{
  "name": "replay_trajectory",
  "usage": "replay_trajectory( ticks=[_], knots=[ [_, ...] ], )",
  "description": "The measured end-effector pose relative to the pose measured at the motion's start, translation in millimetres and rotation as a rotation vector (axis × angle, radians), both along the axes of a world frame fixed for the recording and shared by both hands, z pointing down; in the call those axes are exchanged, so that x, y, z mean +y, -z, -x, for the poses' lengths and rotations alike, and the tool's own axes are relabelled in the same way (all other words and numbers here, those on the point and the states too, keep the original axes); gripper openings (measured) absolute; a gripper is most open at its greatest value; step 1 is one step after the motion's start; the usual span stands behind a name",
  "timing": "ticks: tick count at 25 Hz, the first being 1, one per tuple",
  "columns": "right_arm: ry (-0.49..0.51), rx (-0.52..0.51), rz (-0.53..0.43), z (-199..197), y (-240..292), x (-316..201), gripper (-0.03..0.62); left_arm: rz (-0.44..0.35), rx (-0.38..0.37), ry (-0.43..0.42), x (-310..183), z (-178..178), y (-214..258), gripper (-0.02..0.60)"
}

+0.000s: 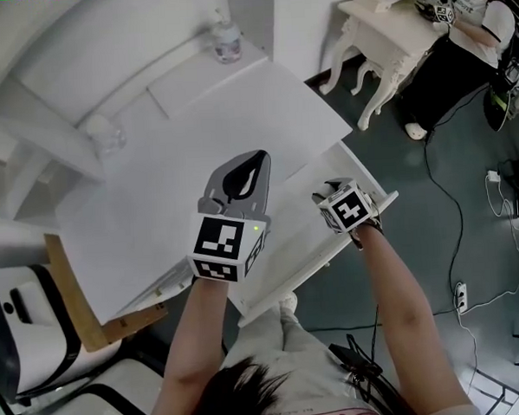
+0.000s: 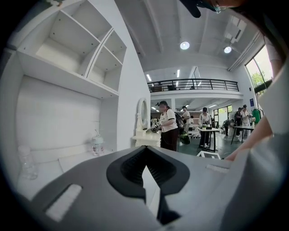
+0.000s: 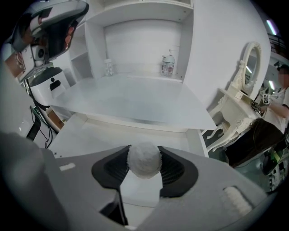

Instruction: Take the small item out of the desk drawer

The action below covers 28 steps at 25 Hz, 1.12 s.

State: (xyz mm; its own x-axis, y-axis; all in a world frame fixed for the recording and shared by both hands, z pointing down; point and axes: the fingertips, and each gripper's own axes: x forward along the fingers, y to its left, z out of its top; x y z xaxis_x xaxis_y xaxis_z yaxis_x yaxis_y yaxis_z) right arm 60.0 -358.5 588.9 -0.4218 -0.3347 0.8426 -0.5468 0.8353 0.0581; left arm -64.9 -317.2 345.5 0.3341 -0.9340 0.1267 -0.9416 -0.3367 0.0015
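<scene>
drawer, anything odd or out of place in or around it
Nothing stands out. The drawer is pulled open and looks bare and undamaged; the right gripper holds a white ball above it.

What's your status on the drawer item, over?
Right gripper jaws shut on white fuzzy ball, over the open drawer. Left gripper jaws shut, empty, above desk top. Nothing seen in the way.
</scene>
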Motion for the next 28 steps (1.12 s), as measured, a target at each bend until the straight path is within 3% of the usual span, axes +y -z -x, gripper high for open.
replay_trajectory(
  ticks=[28],
  knots=[
    [0.166,-0.226,-0.275,39,158,73,0.173,-0.111,-0.017,0.176,74,28,47,0.015]
  ],
)
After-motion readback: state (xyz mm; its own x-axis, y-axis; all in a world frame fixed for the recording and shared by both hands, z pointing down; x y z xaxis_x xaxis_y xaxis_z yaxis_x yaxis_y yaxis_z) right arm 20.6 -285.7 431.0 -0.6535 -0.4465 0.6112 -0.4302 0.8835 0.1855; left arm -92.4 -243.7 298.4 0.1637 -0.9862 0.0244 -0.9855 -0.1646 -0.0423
